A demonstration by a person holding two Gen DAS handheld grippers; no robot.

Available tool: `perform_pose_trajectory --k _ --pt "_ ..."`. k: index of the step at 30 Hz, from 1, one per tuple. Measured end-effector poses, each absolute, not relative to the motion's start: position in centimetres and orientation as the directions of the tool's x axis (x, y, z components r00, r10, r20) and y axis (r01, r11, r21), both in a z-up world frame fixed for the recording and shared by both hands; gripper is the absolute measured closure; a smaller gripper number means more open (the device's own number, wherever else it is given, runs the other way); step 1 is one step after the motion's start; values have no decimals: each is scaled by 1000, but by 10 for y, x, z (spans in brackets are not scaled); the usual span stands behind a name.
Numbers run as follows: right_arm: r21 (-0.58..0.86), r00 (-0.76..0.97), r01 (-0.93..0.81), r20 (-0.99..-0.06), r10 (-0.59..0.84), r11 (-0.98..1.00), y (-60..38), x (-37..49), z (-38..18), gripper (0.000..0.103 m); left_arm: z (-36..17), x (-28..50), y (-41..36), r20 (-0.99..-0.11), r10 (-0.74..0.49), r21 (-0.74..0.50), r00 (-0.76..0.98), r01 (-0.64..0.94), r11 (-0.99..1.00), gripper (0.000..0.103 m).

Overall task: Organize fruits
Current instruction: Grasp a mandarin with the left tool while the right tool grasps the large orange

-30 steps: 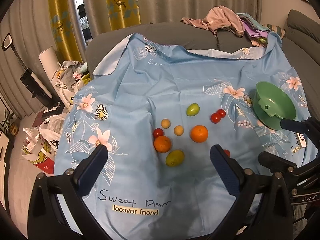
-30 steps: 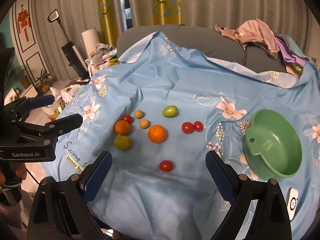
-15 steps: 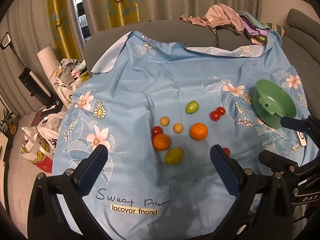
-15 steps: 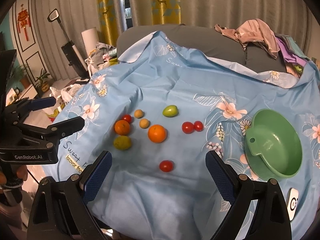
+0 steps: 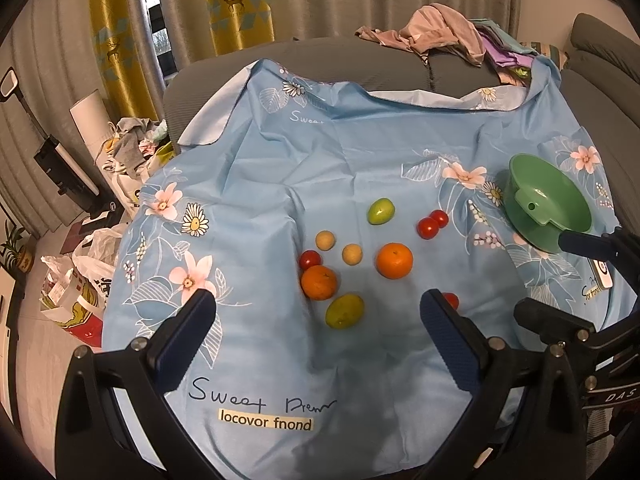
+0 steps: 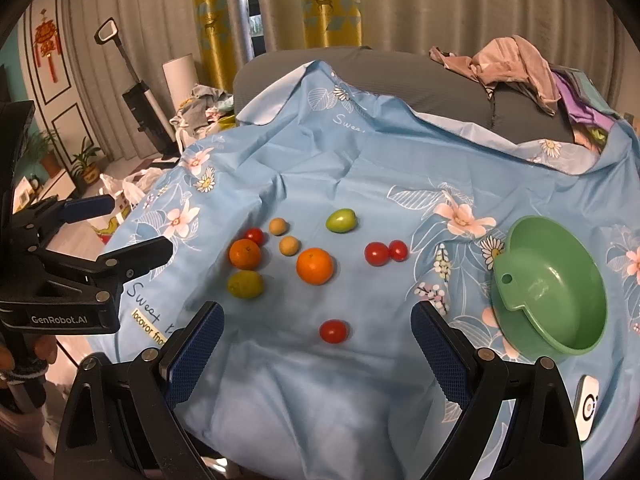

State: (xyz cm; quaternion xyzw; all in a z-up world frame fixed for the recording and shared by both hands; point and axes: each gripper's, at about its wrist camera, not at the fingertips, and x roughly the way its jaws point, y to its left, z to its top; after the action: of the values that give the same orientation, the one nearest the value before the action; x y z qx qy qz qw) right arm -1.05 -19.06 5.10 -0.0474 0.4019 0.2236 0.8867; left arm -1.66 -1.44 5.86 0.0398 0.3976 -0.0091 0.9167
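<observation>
Clearly nothing has been picked up yet: the left gripper (image 5: 316,312) and the right gripper (image 6: 316,324) both hover above the near edge of the blue floral cloth (image 6: 360,168), each with its jaws spread wide and empty. Held back like this, both cameras take in all the fruit, which probably suits choosing a first target.

The fruit lies loose in the middle of the cloth: 2 oranges (image 6: 314,266), 1 yellow-green fruit (image 6: 245,284) just beside the left-hand orange, 1 green fruit (image 6: 341,220) farther back, 2 small tan fruits (image 6: 289,246), a touching pair of red tomatoes (image 6: 377,253), another tomato tucked behind the left orange, and a lone tomato (image 6: 333,331) nearest the right gripper. The green bowl (image 6: 576,332) sits empty, well apart to the right, likely the place for sorting.

Little blocks the way; the cloth is wrinkled, so round fruit may roll. A small white device (image 6: 586,404) lies near the bowl, and a heap of clothes (image 6: 516,64) sits behind on the grey sofa.
</observation>
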Motion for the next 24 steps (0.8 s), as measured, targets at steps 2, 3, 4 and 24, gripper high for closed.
perform_pose_trajectory --k 2,3,4,24 --pt "73 569 -432 -751 335 899 -190 -10 50 8 57 -16 -13 -731 -6 45 682 57 997 1" --pt "78 562 -430 -757 334 899 -190 -10 48 8 56 -16 -12 -731 -33 20 681 70 997 1" --pt "85 560 -428 -757 338 900 -190 -9 44 8 54 -15 -10 -731 -68 -13 679 85 996 1" --pt "189 498 -438 -763 412 879 -185 23 -38 20 -28 8 16 -735 -331 -289 592 168 943 20"
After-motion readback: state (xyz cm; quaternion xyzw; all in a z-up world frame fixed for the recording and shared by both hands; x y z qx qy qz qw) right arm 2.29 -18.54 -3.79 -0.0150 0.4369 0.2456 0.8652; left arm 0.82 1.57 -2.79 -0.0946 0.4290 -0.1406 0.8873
